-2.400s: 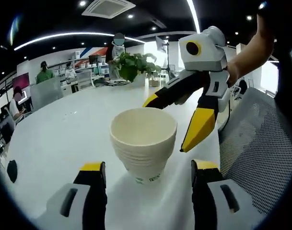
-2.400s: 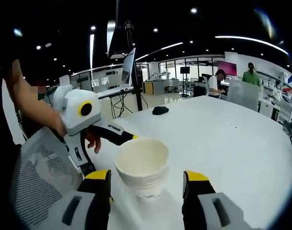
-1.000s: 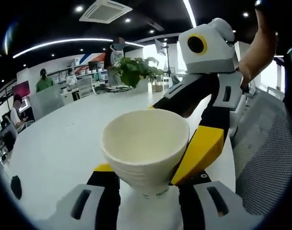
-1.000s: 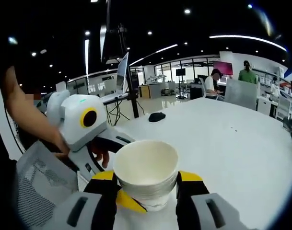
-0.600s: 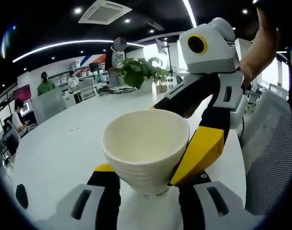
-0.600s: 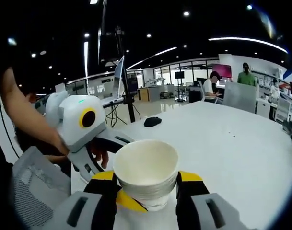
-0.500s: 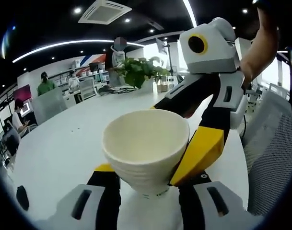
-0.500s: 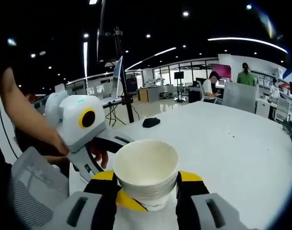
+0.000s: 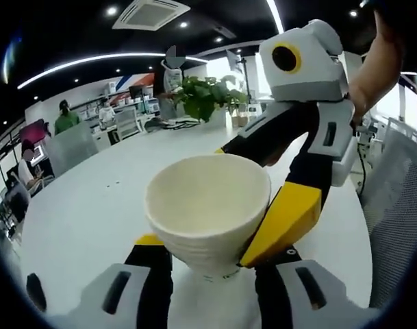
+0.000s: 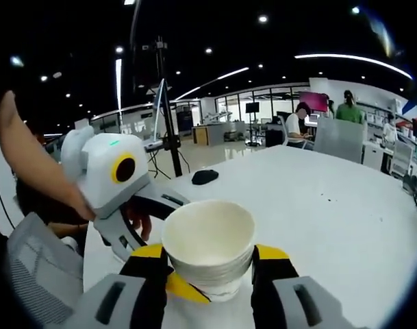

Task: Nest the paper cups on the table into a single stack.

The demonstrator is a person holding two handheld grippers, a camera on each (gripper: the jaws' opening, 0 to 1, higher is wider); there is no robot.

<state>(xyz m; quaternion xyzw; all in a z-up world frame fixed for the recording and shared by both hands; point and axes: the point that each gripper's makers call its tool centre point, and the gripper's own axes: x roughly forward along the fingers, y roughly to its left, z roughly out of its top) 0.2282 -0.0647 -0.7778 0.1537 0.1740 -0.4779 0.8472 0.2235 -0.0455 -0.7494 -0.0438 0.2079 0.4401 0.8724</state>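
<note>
In the left gripper view, your left gripper point(image 9: 205, 255) is clamped on the lower wall of the nested paper cup stack point(image 9: 207, 209), with the right gripper point(image 9: 273, 205) pressed against the stack's far side, above the white table point(image 9: 85, 219) near its edge. In the right gripper view, your right gripper point(image 10: 209, 264) is likewise closed on the stack point(image 10: 208, 243). The cups look light and thin-walled, so squeeze gently below the rolled rim or they will likely crumple.
</note>
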